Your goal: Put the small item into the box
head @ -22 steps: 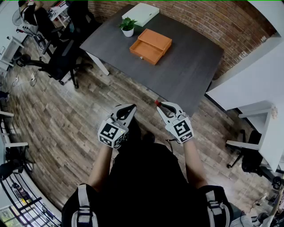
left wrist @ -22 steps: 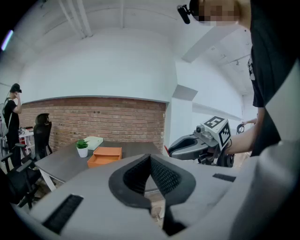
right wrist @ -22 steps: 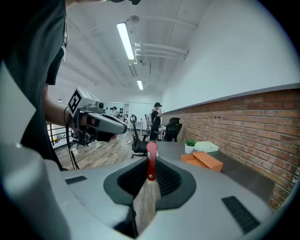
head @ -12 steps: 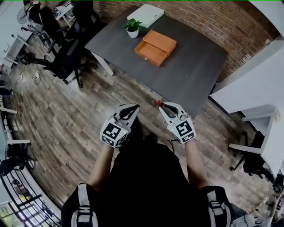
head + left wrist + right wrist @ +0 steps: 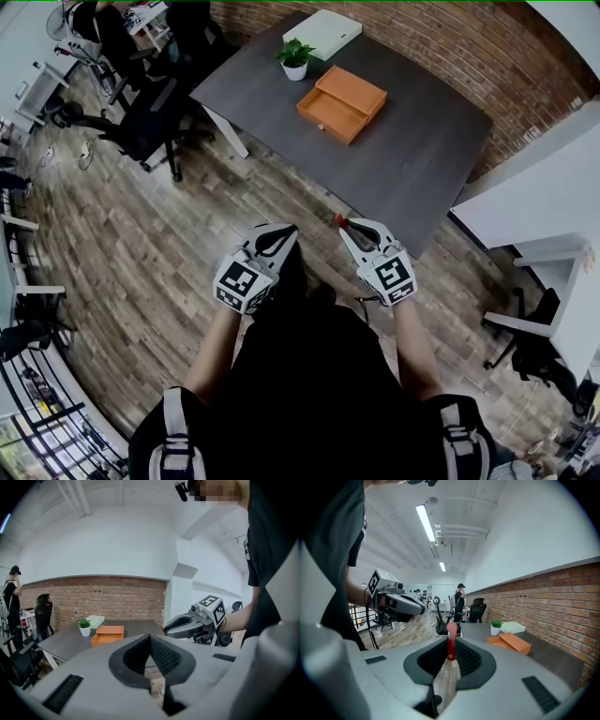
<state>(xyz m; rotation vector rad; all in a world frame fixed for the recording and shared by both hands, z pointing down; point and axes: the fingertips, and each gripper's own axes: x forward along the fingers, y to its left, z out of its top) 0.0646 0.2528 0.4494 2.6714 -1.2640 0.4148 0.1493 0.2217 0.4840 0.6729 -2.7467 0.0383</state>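
Observation:
An open orange box (image 5: 342, 101) lies on the dark grey table (image 5: 422, 159) ahead, also visible in the left gripper view (image 5: 108, 633) and the right gripper view (image 5: 513, 642). A small, thin red item (image 5: 451, 638) stands upright between the pads of my right gripper (image 5: 451, 654), which is shut on it. In the head view its red tip (image 5: 338, 219) shows at the right gripper (image 5: 345, 225), just short of the table's near corner. My left gripper (image 5: 284, 232) is held beside it over the wooden floor, its jaws (image 5: 151, 644) shut and empty.
A potted plant (image 5: 295, 56) and a flat white box (image 5: 323, 33) sit on the table behind the orange box. Black office chairs (image 5: 150, 117) stand left of the table. A white desk (image 5: 534, 197) is at right, a brick wall behind. A person stands far off.
The table and box have shifted slightly right and down in the head view. Both grippers keep their pose, with the red item still gripped.

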